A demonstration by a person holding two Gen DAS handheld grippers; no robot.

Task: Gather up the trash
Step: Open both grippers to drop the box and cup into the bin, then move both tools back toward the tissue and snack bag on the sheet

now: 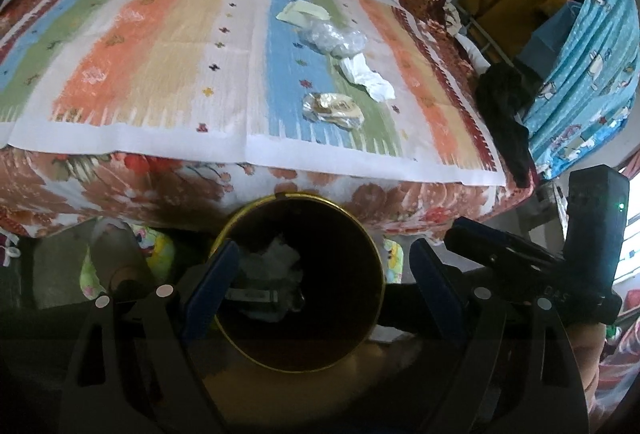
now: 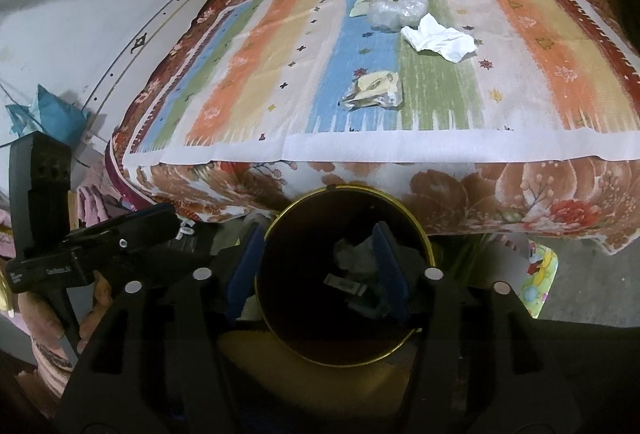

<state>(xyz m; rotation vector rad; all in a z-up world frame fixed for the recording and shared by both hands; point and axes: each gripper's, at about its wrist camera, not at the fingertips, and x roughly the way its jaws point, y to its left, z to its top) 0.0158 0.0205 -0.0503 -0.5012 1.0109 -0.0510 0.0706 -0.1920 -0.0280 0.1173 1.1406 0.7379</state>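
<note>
Nearest in both views were the claws themselves. The left claw [image 1: 324, 274] stood wide apart and held nothing, its blue pads [image 1: 212, 286] hanging over a round bin [image 1: 372, 254] with a gold rim. One pad was over the bin's left edge; the other was outside the rim on the right. The right claw [image 2: 316, 270] was also spread wide and empty, one pad [image 2: 388, 266] above the bin's dark mouth [image 2: 424, 234] and the other just outside the left rim. Each claw showed in the other's view, off to the side.

Inside the bin lay some crumpled pale trash [image 1: 276, 262] with a flat strip across it; in the right view the same heap [image 2: 352, 274] was dim.

The bin stood just in front of a bed [image 1: 120, 186] covered in a flowered brown sheet. On top of the bed lay a striped cloth [image 1: 160, 46] in blue, green, orange and cream. Four bits of trash remained on it, along the blue and green stripes. Closest to the edge was a clear wrapper with a yellowish label [image 1: 332, 108] [image 2: 374, 90]. Farther on lay a crumpled white paper [image 1: 366, 74] [image 2: 438, 40], touching or nearly touching a wad of clear plastic [image 1: 338, 40] [image 2: 398, 12]. Beyond that sat a pale yellow paper [image 1: 302, 12] [image 2: 370, 0], partly under the plastic.

To the right of the bed in the left view hung a blue patterned cloth [image 1: 592, 74].
</note>
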